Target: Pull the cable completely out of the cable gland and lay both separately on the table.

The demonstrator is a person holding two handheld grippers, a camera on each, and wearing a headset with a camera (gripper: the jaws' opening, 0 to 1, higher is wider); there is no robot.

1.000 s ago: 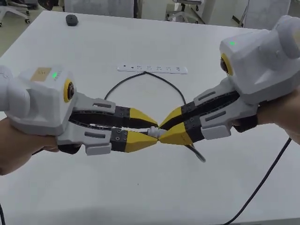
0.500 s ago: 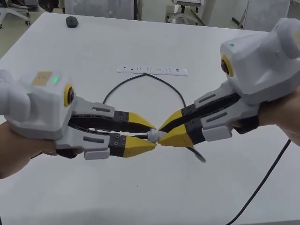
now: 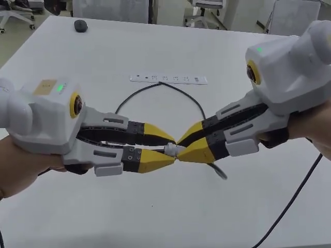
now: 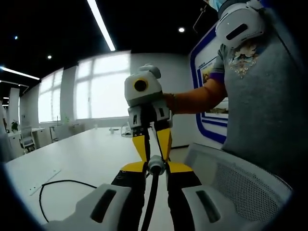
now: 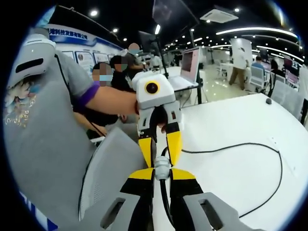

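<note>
Left gripper [image 3: 171,148] jaws clenched on gland [image 3: 169,151], right gripper [image 3: 180,149] clamping cable [image 3: 221,173]; pull straight apart, w/o twisting, over table [image 3: 155,41].

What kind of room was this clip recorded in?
Probably an open-plan office or lab: a large white table with a power strip, a mesh office chair, and a laptop on a neighbouring desk.

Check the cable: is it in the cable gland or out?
In: the black cable runs straight into the white cable gland.
</note>
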